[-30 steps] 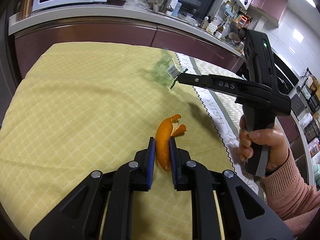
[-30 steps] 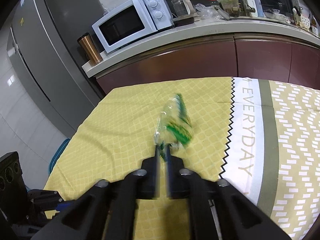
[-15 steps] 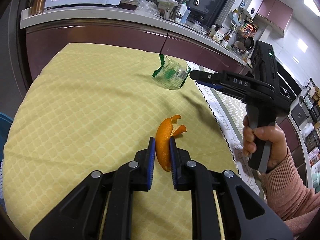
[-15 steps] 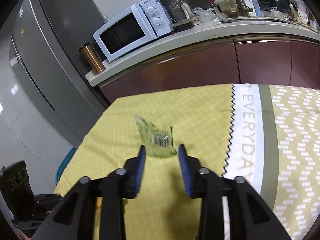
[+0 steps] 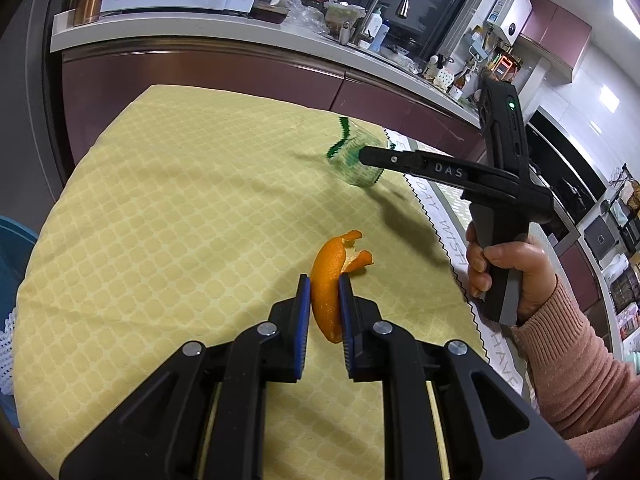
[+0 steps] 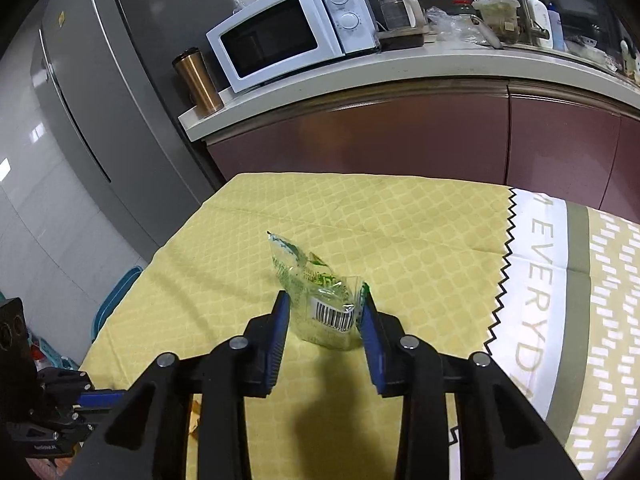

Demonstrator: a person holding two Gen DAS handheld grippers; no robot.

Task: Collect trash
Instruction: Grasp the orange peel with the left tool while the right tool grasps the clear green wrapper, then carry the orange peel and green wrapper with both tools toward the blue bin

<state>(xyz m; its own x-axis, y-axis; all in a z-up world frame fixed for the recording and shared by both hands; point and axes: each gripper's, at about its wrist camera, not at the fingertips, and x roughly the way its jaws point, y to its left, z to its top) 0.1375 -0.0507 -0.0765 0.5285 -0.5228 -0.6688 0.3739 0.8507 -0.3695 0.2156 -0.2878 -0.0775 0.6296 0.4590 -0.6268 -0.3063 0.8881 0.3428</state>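
A curled orange peel [image 5: 332, 264] is pinched between the blue pads of my left gripper [image 5: 324, 284], held just above the yellow tablecloth [image 5: 180, 200]. A clear green-printed wrapper [image 6: 308, 280] with a barcode lies crumpled on the cloth. My right gripper [image 6: 324, 296] straddles it and its jaws are closing. The wrapper fills most of the gap and its edge brushes the right pad. In the left wrist view a person's hand [image 5: 508, 264] holds the right gripper [image 5: 362, 156], whose tip is at the wrapper [image 5: 352, 170].
A white and grey printed cloth [image 6: 540, 260] covers the table's right part. Beyond the table runs a maroon counter with a microwave [image 6: 288, 36], a copper tumbler [image 6: 198, 80] and a sink. A grey fridge [image 6: 100, 80] stands left, a blue bin [image 5: 12, 248] on the floor.
My right gripper let go of the wrapper, which dropped onto the cloth barcode up. The jaws spread wide and now stand narrower around it. The left gripper still holds the peel.
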